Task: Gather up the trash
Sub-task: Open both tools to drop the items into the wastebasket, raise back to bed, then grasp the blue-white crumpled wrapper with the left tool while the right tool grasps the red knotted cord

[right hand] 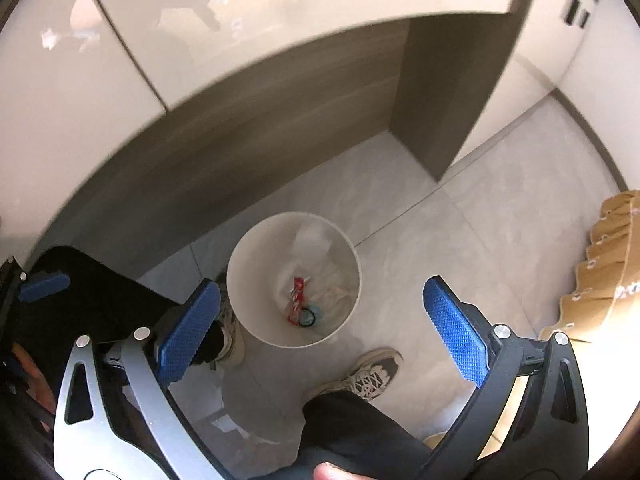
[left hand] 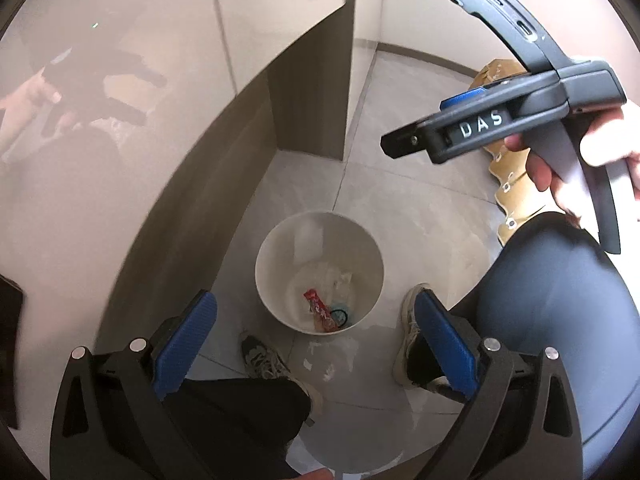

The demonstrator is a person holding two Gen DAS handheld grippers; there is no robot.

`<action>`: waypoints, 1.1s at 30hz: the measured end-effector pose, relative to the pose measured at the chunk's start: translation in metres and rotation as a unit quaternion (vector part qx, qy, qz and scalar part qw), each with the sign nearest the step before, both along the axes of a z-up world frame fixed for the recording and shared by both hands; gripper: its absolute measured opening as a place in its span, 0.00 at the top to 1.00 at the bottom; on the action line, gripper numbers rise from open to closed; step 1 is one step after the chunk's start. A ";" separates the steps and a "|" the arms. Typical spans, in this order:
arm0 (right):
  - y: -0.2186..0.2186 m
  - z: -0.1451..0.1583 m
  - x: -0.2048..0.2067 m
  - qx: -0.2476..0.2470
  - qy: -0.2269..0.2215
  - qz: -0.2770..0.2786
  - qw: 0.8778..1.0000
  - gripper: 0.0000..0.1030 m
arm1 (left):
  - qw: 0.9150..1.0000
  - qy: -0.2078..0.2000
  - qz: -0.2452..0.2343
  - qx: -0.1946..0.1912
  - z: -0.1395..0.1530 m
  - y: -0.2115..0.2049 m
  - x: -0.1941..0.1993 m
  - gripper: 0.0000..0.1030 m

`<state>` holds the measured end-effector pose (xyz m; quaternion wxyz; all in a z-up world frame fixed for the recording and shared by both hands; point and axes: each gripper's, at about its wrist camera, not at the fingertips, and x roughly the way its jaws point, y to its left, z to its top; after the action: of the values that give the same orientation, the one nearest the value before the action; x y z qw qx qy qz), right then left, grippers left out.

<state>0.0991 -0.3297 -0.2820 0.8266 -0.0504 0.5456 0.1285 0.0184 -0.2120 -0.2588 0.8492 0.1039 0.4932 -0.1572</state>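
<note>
Item, waste bin (left hand: pixel 319 270): a white round bin on the tiled floor (left hand: pixel 420 208), directly ahead of and below your left tool (left hand: pixel 316 344), and likewise ahead of and below your right tool (right hand: pixel 322 328). Contents, seen through the open top: a red wrapper (left hand: pixel 318 309), a dark ring-shaped item (left hand: pixel 340 315) just beside it, and pale crumpled paper or film (left hand: pixel 336 280) behind them; some of this is too small to name. Progress, as a judgement: several pieces already lie in the bin, so part of the collecting appears done. A few pale scraps (left hand: pixel 320 364) lie on the floor between the bin and your shoes, nearer the tools than the bin is; whether they are litter or marks on the tile you cannot tell from here. Item, left tool: blue pads spread wide, nothing between them, touching nothing. Item, right tool: blue pads spread equally wide, empty, touching nothing; in the left view it hangs above and to the right, well clear of the bin. Remaining, as a judgement: with both tools empty, any further trash is still to be found and fetched. Adjacent: folded brown cardboard (right hand: pixel 600 272) on the floor to the right of your right tool; a glossy pale surface (right hand: pixel 240 8) above and beyond the bin.
</note>
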 end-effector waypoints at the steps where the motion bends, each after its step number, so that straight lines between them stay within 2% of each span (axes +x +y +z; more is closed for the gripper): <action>1: -0.003 0.011 -0.006 0.004 -0.006 -0.004 1.000 0.05 | 1.000 -0.008 -0.004 -0.001 0.006 -0.002 -0.002 0.06; 7: -0.020 0.073 -0.035 0.031 -0.054 -0.022 0.998 0.05 | 0.998 -0.057 -0.012 -0.007 0.067 -0.013 -0.017 0.06; 13: -0.015 0.161 -0.071 0.053 -0.135 -0.015 0.989 0.05 | 0.996 -0.082 0.004 -0.023 0.146 -0.001 -0.026 0.06; 17: 0.006 0.209 -0.081 0.057 -0.182 0.011 0.982 0.04 | 0.995 -0.088 0.015 -0.051 0.197 0.030 -0.026 0.06; 20: 0.026 0.230 -0.076 0.065 -0.200 0.025 0.977 0.04 | 0.994 -0.083 0.045 -0.051 0.228 0.063 -0.011 0.06; 24: 0.056 0.250 -0.059 0.072 -0.203 0.041 0.976 0.05 | 0.991 -0.095 0.093 -0.016 0.245 0.107 0.026 0.06; 28: 0.091 0.255 -0.034 0.066 -0.198 0.055 0.976 0.05 | 0.988 -0.100 0.121 -0.004 0.251 0.139 0.065 0.06; 33: 0.129 0.249 0.005 0.050 -0.194 0.063 0.978 0.05 | 0.987 -0.094 0.130 0.009 0.238 0.164 0.121 0.06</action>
<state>0.1042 -0.2009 -0.0327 0.9083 -0.0673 0.3639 0.1950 0.1391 -0.0476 -0.0207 0.9043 0.0604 0.4216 -0.0304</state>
